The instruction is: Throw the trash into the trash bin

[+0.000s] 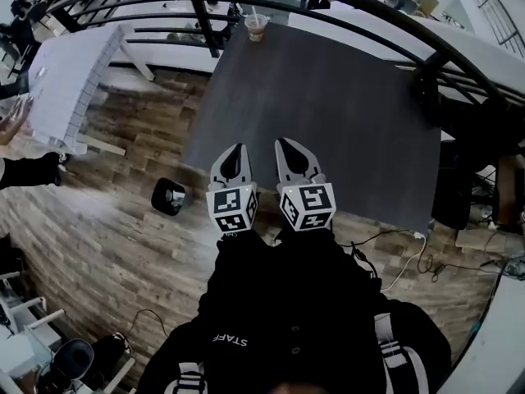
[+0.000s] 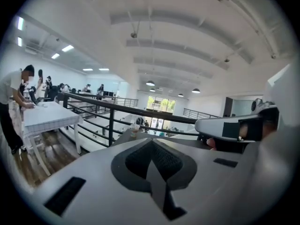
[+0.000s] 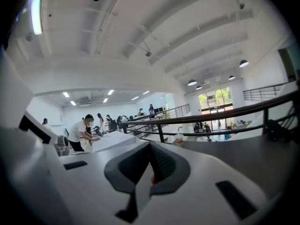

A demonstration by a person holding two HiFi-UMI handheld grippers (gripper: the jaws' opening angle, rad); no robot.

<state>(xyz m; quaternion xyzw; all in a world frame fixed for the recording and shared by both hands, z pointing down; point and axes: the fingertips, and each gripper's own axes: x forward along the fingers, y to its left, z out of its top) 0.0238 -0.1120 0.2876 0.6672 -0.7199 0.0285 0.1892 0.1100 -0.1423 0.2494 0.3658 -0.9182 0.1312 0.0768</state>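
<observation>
As you stand at the near edge of the dark table (image 1: pixel 344 113), here's the sweep from your left. There's a white table (image 1: pixel 61 80) out on the wood floor (image 1: pixel 107 245), and in the left gripper view a person (image 2: pixel 11 102) is bent over it. Next comes the bin (image 1: pixel 169 196), small and black, on the floor just off the dark table's near left corner, with something pale inside that's too small to name. Now your left gripper (image 1: pixel 238 148) is over the table's near edge, jaws pressed together tip to tip with nothing between them. Far beyond it, the cup (image 1: pixel 257 27) with a straw stands upright at the table's far edge, right by the black railing (image 1: pixel 205 15). It's well apart from both grippers and from the bin. Your right gripper (image 1: pixel 283 142) rides just beside the left, jaws likewise closed. Its own view shows a reddish speck low in the gap, possibly something behind, and I can't say what. Off to the right, cables (image 1: pixel 410 257) trail across the floor.
</observation>
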